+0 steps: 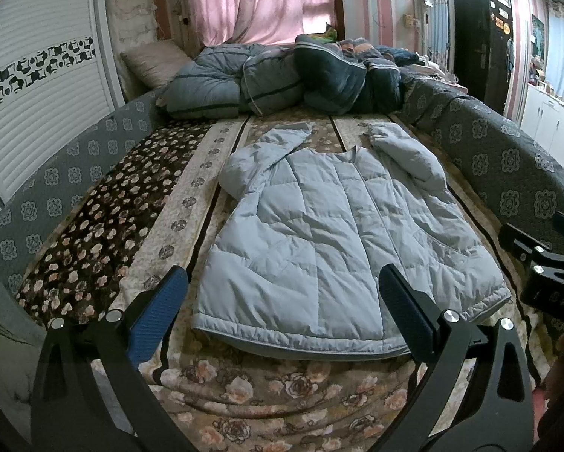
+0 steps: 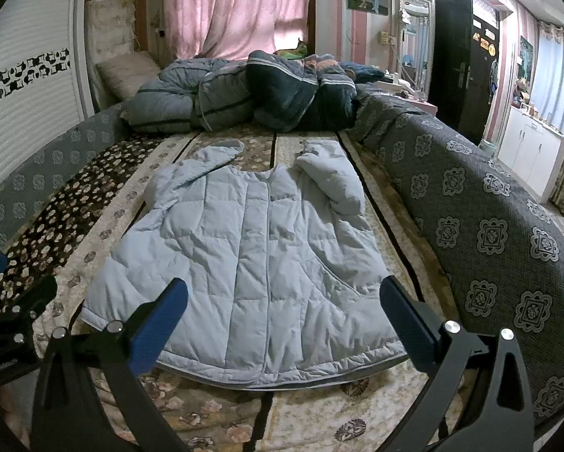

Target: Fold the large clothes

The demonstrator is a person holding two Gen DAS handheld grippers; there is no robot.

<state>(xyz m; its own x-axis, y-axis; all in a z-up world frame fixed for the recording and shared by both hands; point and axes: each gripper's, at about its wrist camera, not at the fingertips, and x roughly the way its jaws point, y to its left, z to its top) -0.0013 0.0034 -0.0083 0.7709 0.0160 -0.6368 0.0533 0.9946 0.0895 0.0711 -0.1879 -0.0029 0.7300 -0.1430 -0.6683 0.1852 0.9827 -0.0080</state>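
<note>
A light blue quilted jacket point(image 1: 330, 233) lies flat on the bed, front up, collar away from me and hem nearest. Both sleeves are bent up beside the collar. The same jacket point(image 2: 251, 260) fills the middle of the right wrist view. My left gripper point(image 1: 283, 282) hovers open above the hem, blue pads wide apart, holding nothing. My right gripper point(image 2: 283, 290) is likewise open over the hem's right half, empty. The right gripper's black frame point(image 1: 545, 267) shows at the right edge of the left wrist view, and the left gripper's frame point(image 2: 14, 301) at the left edge of the right wrist view.
The bed has a floral blanket point(image 1: 244, 384) under the jacket. A heap of grey and dark quilts point(image 1: 282, 79) and a pillow point(image 1: 153, 62) sit at the far end. A grey patterned padded rail point(image 2: 489, 233) runs along the right, a white wardrobe point(image 1: 37, 86) stands left.
</note>
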